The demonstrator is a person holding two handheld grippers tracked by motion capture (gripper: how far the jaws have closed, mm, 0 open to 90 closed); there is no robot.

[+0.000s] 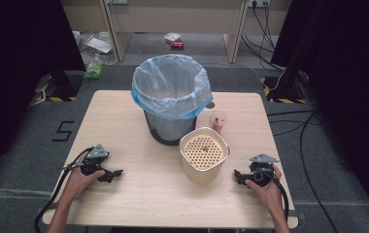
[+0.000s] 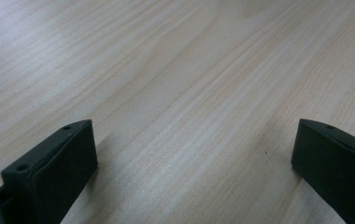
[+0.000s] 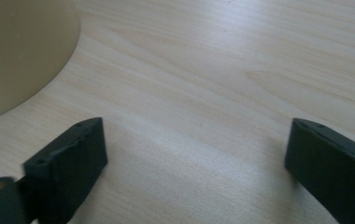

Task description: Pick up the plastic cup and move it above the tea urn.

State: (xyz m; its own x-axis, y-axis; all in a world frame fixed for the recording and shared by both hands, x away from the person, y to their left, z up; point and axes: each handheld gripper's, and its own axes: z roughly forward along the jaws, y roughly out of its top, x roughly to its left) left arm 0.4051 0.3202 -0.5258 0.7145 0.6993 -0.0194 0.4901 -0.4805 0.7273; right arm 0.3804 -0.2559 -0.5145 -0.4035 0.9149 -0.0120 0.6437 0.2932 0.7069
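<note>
Wooden table (image 1: pixel 124 116) holds bin (image 1: pixel 171 97) beside beige container (image 1: pixel 203 155); both grippers' fingers (image 2: pixel 54 168) spread, empty.

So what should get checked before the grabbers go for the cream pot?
1. Left gripper fingers apart, nothing held: ok.
2. Right gripper fingers apart, nothing held: ok.
3. Cream pot upright on the table: ok.
4. Bare table between right gripper and pot: ok.
5. Lined bin close behind the pot, touching or not: cannot tell.
6. What the small brown bit in the pot's holed tray is: cannot tell.
</note>
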